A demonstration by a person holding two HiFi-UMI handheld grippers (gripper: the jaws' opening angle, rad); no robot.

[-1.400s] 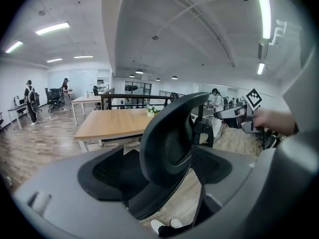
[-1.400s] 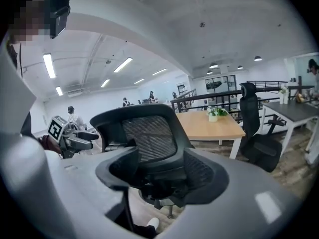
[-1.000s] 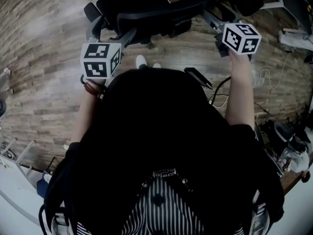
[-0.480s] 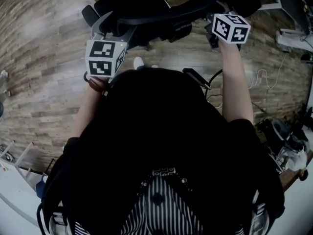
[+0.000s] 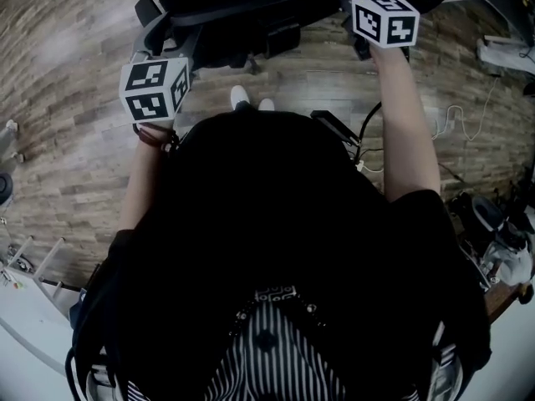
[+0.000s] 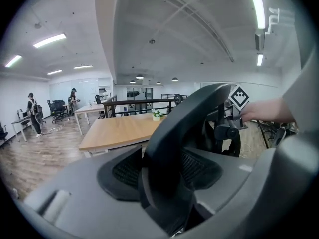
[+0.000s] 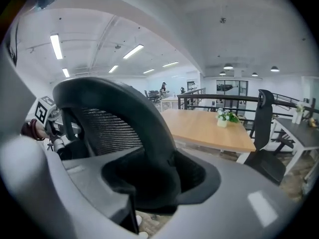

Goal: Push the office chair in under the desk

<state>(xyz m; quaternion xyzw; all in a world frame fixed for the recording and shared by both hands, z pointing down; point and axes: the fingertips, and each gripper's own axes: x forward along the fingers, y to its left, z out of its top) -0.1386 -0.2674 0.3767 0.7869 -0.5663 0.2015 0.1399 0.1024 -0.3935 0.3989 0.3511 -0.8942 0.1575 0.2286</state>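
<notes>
Cannot see most of the office chair, cut off at the head view's top edge. Cannot tell the sort of potted plant near the far edge of the desk. Cannot make out the distant people, too small.

On the floor, chair stands directly ahead of the person; left tool sits on the chair back's left edge, right tool on its right edge. Behind chair, bench; plant on its far end.
</notes>
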